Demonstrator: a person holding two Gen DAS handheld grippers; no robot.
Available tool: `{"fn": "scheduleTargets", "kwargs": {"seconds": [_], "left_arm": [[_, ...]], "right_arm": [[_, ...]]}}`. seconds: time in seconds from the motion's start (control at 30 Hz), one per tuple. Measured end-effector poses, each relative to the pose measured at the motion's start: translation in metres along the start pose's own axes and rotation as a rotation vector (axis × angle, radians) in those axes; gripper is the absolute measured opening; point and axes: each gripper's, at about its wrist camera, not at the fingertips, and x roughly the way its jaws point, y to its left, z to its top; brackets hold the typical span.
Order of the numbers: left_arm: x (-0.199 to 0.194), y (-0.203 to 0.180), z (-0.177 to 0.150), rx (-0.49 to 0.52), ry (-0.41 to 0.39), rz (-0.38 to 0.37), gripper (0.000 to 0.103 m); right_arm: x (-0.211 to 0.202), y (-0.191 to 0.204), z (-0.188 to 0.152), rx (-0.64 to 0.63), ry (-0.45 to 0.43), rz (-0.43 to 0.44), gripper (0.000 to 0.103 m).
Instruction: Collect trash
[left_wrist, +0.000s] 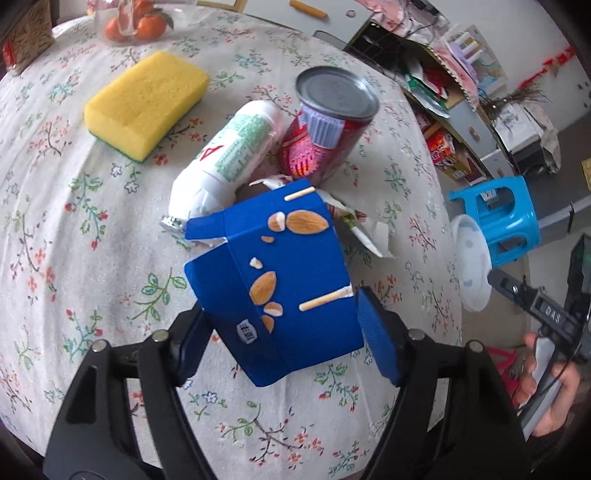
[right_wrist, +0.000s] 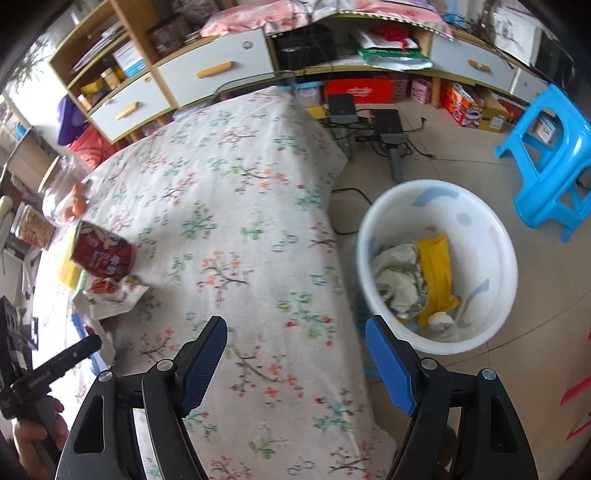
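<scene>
My left gripper (left_wrist: 284, 314) is shut on a blue snack box (left_wrist: 280, 273) printed with almonds and holds it just above the flowered tablecloth (left_wrist: 74, 229). Beyond the box lie a white tube-shaped bottle (left_wrist: 229, 158), a red can (left_wrist: 325, 125) with a grey lid, and a torn wrapper (left_wrist: 354, 221). My right gripper (right_wrist: 295, 332) is open and empty over the table's right edge. A white trash bin (right_wrist: 439, 266) on the floor holds crumpled paper and a yellow wrapper. The red can (right_wrist: 101, 251) and the torn wrapper (right_wrist: 110, 291) show at the left of the right wrist view.
A yellow sponge (left_wrist: 144, 103) lies at the back left. A bag of oranges (left_wrist: 136, 22) stands at the far edge. A blue plastic stool (right_wrist: 550, 155) stands on the floor beside the bin. Cabinets with drawers (right_wrist: 214, 70) line the wall.
</scene>
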Motion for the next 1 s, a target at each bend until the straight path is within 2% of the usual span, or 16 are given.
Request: {"fn": "scheduleTargets", "kwargs": {"seconds": [0.2, 0.47, 0.6, 0.77, 1.0], "left_arm": [[-0.035, 0.014, -0.004, 0.057, -0.069, 0.012, 0.073], [-0.063, 0.052, -0.005, 0.026, -0.136, 0.054, 0.073], [-0.070, 0.072, -0.007, 0.002, -0.147, 0.064, 0.073], [-0.076, 0.087, -0.009, -0.022, -0.144, 0.062, 0.073], [-0.078, 0.097, -0.009, -0.033, -0.138, 0.063, 0.073]], "right_arm": [[0.007, 0.036, 0.001, -0.056, 0.012, 0.038, 0.079], [0.026, 0.106, 0.002, -0.202, 0.026, 0.115, 0.079], [0.038, 0.137, 0.010, -0.267, 0.025, 0.154, 0.079], [0.060, 0.168, 0.017, -0.358, 0.075, 0.224, 0.079], [0.088, 0.185, 0.019, -0.386, 0.126, 0.223, 0.079]]}}
